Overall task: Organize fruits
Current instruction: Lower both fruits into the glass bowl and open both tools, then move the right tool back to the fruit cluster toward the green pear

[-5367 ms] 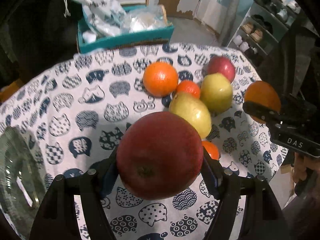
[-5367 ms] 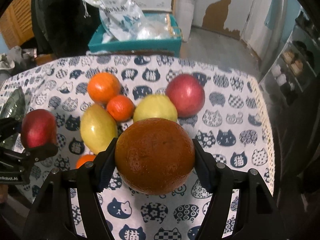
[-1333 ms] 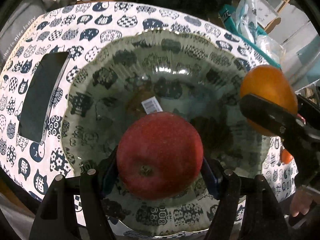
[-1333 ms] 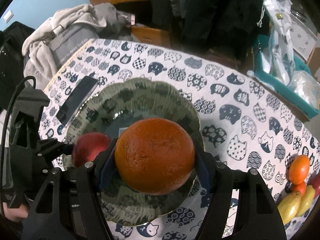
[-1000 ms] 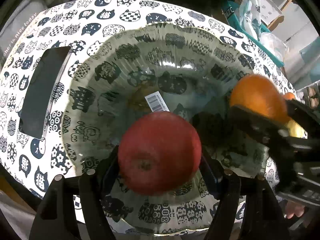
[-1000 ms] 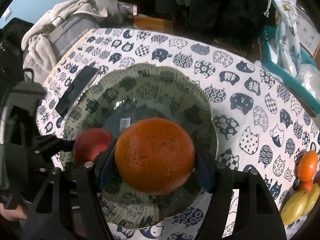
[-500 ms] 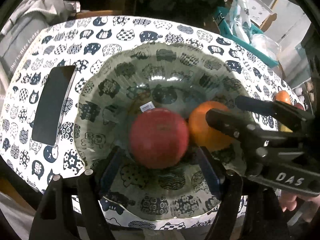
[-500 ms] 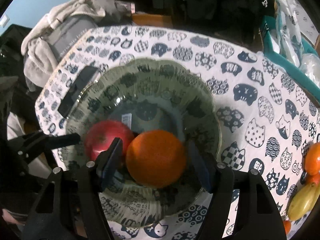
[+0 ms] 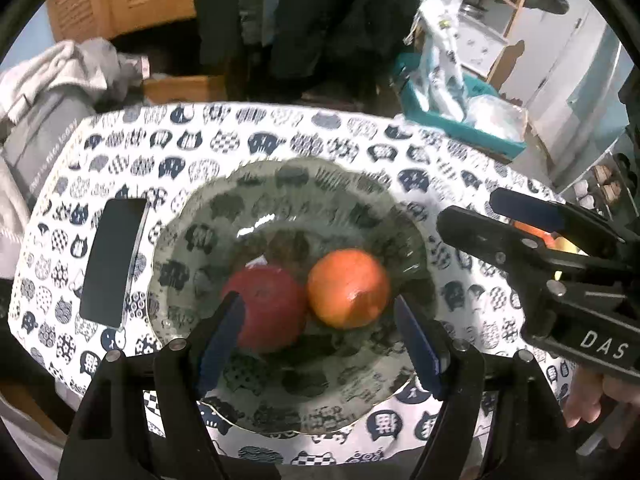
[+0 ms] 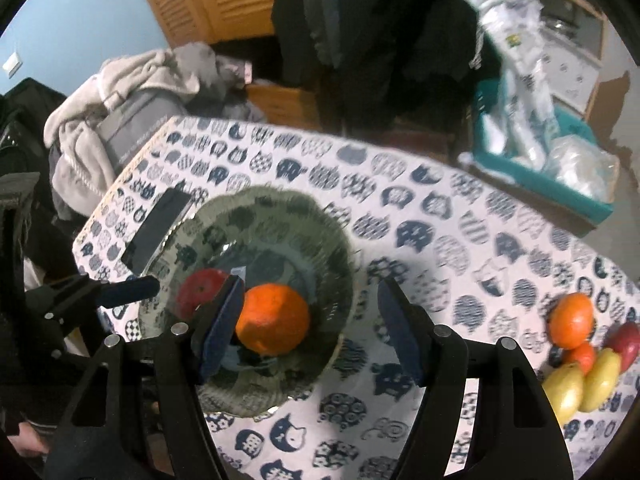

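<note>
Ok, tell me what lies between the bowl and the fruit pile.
Only bare tablecloth between the bowl and the fruit pile, in the right wrist view.

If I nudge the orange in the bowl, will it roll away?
Probably only a little. The orange is round, so it should roll easily, but it lies low in the bowl, whose sloping sides would likely return it. The apple beside it probably blocks that side.

Counter under a cat-print cloth

The counter (image 10: 440, 216) wears a white cloth with navy cat faces. On it sit a green glass bowl (image 10: 320, 232), a dark phone (image 9: 112, 264) just beside the bowl's rim, and, well apart at the far end, a cluster of loose fruit (image 10: 580, 348).
</note>
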A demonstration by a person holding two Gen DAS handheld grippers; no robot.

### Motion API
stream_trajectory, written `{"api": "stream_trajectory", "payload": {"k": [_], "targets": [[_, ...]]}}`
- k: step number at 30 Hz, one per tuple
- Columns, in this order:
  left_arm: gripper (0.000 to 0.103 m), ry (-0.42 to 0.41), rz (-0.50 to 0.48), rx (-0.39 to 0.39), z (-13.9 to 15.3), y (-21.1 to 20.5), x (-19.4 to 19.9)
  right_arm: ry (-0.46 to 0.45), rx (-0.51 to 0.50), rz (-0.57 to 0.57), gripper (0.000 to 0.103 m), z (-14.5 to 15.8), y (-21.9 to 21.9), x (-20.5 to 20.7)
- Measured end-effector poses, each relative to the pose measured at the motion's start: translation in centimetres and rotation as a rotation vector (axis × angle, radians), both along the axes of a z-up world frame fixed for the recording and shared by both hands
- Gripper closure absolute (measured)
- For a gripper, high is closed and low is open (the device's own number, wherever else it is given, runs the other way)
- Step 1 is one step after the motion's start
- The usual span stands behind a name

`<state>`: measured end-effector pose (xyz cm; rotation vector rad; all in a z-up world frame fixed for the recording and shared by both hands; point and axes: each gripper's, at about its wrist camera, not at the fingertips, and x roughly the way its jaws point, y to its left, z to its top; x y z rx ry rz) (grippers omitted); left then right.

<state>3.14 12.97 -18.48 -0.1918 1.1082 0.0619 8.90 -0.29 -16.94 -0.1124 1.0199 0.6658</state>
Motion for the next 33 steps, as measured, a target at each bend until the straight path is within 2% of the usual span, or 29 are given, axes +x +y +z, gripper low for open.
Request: {"api": "stream_trajectory", "payload": {"k": [18,25,33], "targets": [[0.025,-0.126,-0.075,-0.002,5.2,-5.1,0.5,-0.136,0.081,-0.111,0.033,6.6,-8.0,-1.5],[0.025,-0.133,-0.118,0.002,5.6,-7.7,1.0,-0.161,0.074,-0.166,0.032,7.2,-12.0,-2.1],[0.025,-0.122,-0.173,0.006,5.4,-11.1,1.9,-0.136,0.067,-0.238,0.032,6.1,-17.1,-2.0]]}}
